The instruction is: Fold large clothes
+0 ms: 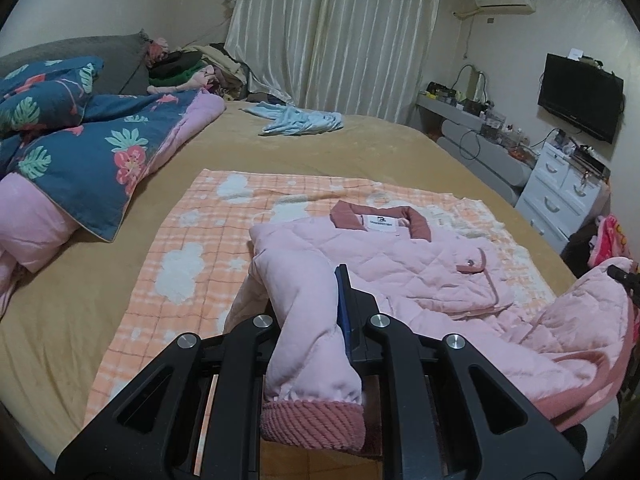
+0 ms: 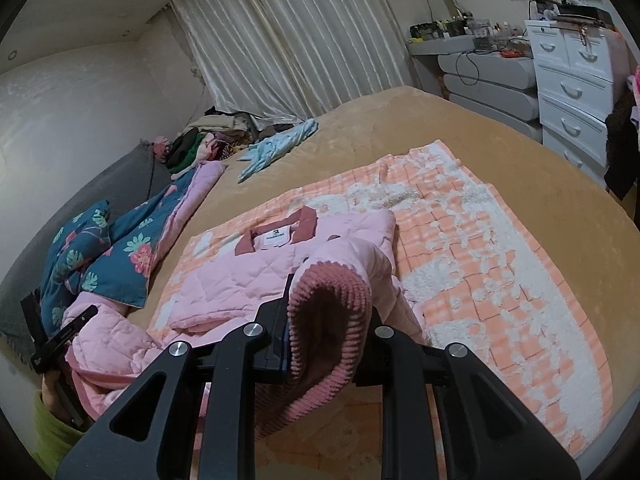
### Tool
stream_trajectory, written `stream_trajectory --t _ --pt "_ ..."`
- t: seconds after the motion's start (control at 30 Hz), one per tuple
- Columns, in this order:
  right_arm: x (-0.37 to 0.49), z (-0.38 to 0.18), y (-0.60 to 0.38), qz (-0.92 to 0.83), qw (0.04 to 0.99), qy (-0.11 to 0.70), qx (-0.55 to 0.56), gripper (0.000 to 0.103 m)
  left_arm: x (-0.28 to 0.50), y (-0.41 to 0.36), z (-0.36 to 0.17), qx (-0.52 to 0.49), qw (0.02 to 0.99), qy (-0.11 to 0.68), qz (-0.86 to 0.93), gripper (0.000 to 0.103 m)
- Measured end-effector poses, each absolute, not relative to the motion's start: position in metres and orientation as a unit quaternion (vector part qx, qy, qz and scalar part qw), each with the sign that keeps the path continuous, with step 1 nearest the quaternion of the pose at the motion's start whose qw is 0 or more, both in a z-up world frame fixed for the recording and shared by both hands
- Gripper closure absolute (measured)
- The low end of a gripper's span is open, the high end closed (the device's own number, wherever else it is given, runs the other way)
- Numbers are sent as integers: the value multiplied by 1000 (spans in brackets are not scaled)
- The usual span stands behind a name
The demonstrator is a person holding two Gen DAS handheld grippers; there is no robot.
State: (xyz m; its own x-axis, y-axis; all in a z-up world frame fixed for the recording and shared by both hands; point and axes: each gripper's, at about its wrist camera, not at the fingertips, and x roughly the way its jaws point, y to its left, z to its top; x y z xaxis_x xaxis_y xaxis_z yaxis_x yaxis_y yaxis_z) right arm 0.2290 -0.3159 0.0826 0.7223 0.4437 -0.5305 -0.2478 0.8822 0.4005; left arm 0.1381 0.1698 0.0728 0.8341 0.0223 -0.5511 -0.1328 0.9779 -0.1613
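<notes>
Both grippers point(image 1: 320, 320) point(image 2: 328, 320) are clamping the soft, floppy pink jacket's point(image 1: 400, 256) cuffs, collar point(image 1: 380, 218) lying at twelve o'clock

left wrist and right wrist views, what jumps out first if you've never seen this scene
A pink quilted jacket lies collar-away on an orange checked blanket spread over the tan bed. Each sleeve is pinched near its ribbed cuff: the left gripper shut on the left sleeve, the right gripper on the right sleeve. A floral quilt is heaped at the bed's left.
</notes>
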Motion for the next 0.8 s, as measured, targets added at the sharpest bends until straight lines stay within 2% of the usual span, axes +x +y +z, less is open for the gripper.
stream_trajectory --t 0.8 --pt "308 38 -308 146 904 369 161 84 203 177 41 -71 946 307 75 94"
